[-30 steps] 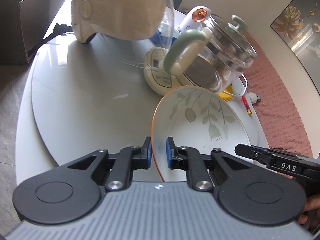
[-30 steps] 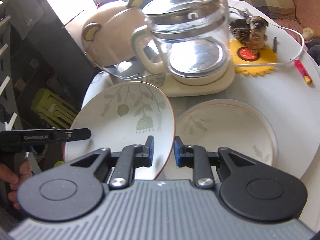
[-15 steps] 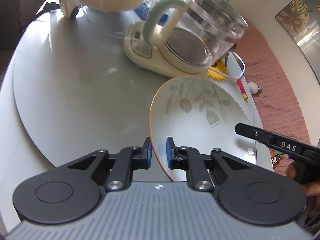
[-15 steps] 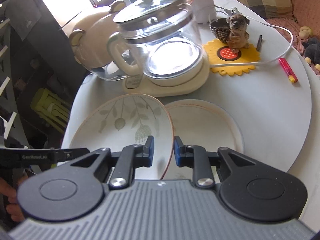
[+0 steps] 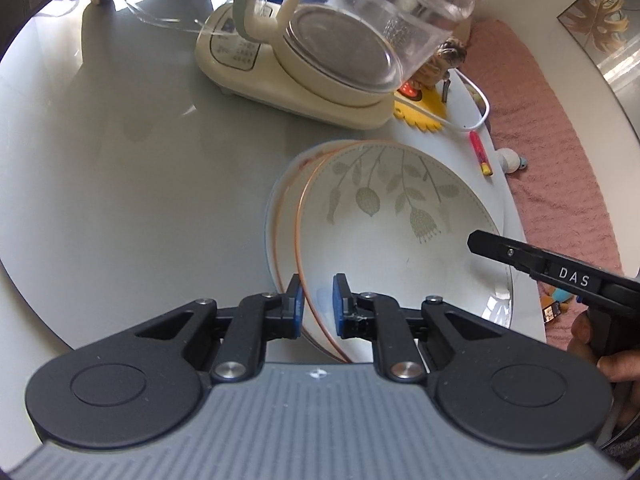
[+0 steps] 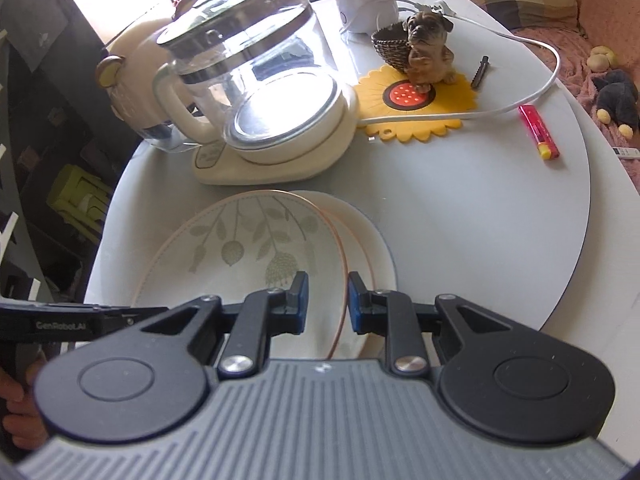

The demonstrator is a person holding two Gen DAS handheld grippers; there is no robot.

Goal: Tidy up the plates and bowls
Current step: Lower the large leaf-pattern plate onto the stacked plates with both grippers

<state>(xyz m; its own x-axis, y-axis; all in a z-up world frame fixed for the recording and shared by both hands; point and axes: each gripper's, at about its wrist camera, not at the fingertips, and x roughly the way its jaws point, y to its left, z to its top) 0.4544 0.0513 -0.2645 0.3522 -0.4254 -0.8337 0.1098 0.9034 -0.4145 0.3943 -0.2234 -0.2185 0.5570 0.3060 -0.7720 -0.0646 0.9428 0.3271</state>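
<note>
A white plate with a grey leaf pattern and an orange rim [image 5: 400, 232] [image 6: 240, 256] is held at two opposite edges. My left gripper [image 5: 317, 304] is shut on its near rim in the left wrist view. My right gripper [image 6: 325, 300] is shut on the opposite rim in the right wrist view. Directly under it on the round table [image 5: 140, 160] lies a second, similar plate [image 5: 280, 220] [image 6: 372, 248], of which only a crescent of rim shows. Whether the two plates touch I cannot tell. Each view also shows the other gripper's black body at the side, with a hand behind it.
A glass kettle on a cream base [image 5: 360, 32] [image 6: 256, 80] stands just behind the plates. Beyond it are a yellow sunflower mat with a dog figurine [image 6: 428, 56], a white cable, a red lighter [image 6: 538, 136] and a white device. The table edge [image 6: 580, 240] runs at the right.
Both grippers have carried the leaf plate sideways and down across the table. It was tilted beside the second plate; now it lies nearly flat over that plate and covers most of it.
</note>
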